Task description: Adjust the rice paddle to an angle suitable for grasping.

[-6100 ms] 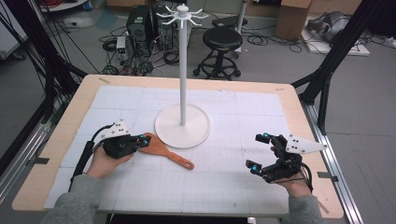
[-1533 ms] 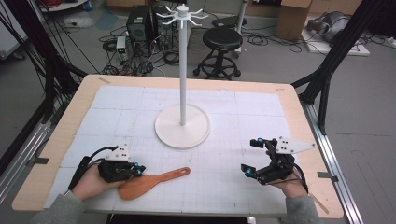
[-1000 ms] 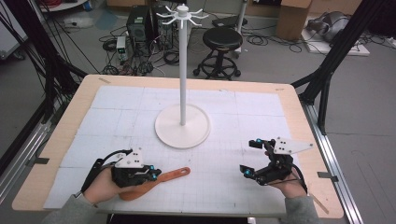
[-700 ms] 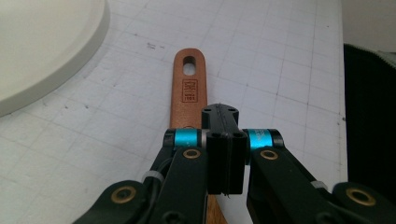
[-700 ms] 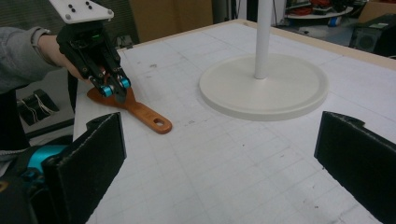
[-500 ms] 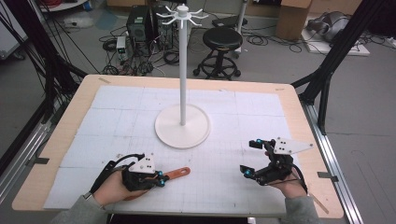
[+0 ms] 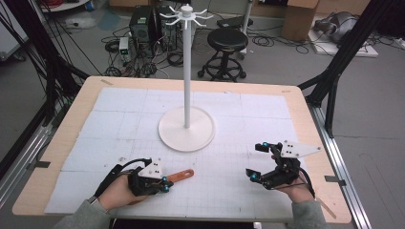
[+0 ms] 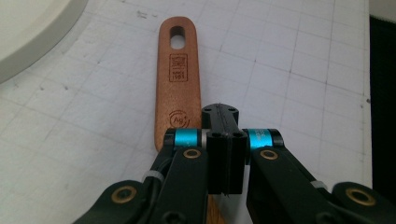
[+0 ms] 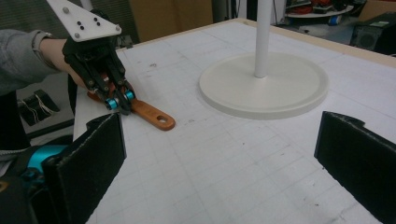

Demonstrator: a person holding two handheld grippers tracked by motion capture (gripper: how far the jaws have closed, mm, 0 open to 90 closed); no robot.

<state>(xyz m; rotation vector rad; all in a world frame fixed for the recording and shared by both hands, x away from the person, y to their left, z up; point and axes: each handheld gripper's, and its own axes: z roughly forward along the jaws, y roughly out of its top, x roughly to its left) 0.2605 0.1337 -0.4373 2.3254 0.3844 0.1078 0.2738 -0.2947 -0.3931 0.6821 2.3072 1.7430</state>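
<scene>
A wooden spatula (image 8: 180, 84) lies flat on the gridded white mat of the table (image 7: 57, 157), near the person's edge. The left gripper (image 7: 162, 183) sits over the spatula's handle, fingers (image 8: 224, 158) pressed fully together with no gap. From the left gripper view, the handle runs straight ahead beyond the fingertips, its hanging hole at the far end; the closed fingers rest on top of or just above the handle, and whether they pinch it cannot be told. The right gripper (image 7: 258, 162) rests on the mat well apart from the spatula, its fingers (image 9: 93, 158) spread wide with nothing between them. A white stand (image 7: 186, 129) with a round base rises beyond both grippers, its base just past the handle's tip.
</scene>
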